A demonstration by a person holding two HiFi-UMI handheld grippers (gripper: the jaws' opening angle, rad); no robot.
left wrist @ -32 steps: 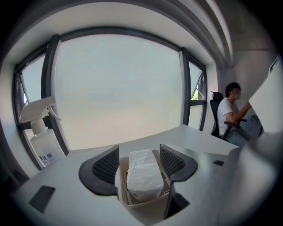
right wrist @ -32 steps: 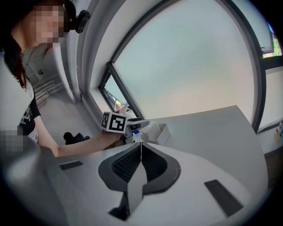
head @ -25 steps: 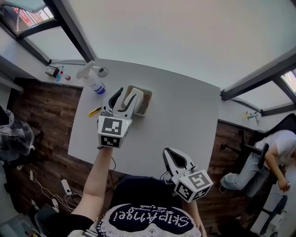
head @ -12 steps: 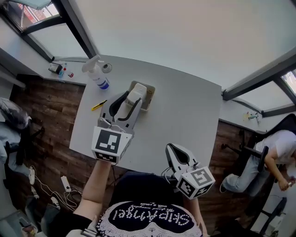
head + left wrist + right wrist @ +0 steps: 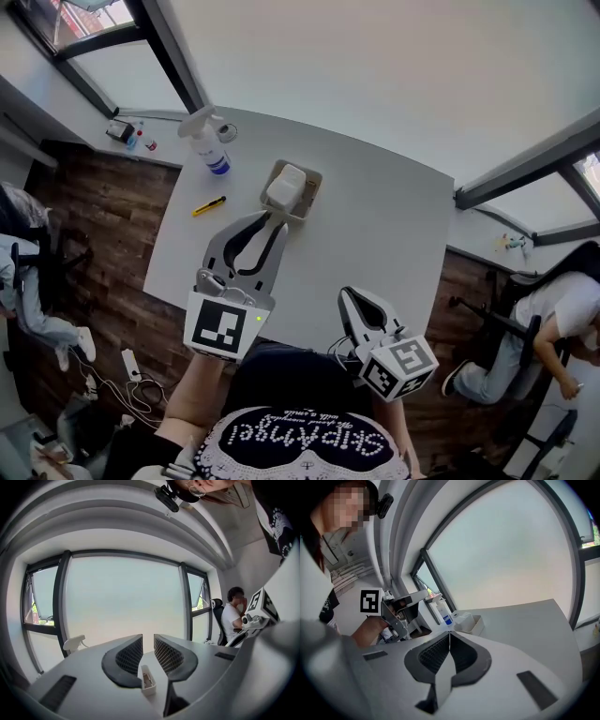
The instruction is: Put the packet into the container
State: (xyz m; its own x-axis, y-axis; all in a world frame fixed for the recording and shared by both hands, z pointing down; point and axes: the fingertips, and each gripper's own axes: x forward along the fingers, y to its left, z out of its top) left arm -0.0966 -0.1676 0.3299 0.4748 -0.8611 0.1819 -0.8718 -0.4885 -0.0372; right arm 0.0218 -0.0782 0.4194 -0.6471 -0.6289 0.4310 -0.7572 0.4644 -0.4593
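Packet [image 5: 285, 186] in container [image 5: 307, 203]; left hand-held gripper [image 5: 269, 221] empty, jaws ajar, just closing; right hand-held gripper [image 5: 449, 637] clenched

The head view looks steeply down from above the person onto the whole grey table [image 5: 375, 234], far enough off to take in the floor around it. Both grippers sit low in that picture. The left gripper view rides close behind the left gripper [image 5: 148, 641] and faces nearly level across the table toward the windows [image 5: 122, 597]. The right gripper view sits just behind the right gripper [image 5: 449, 634], tilted a little downward, facing the table's far left part. All three views share the container [image 5: 292, 189] and the spray bottle [image 5: 211, 145]. Each gripper view also catches the other gripper at its edge.
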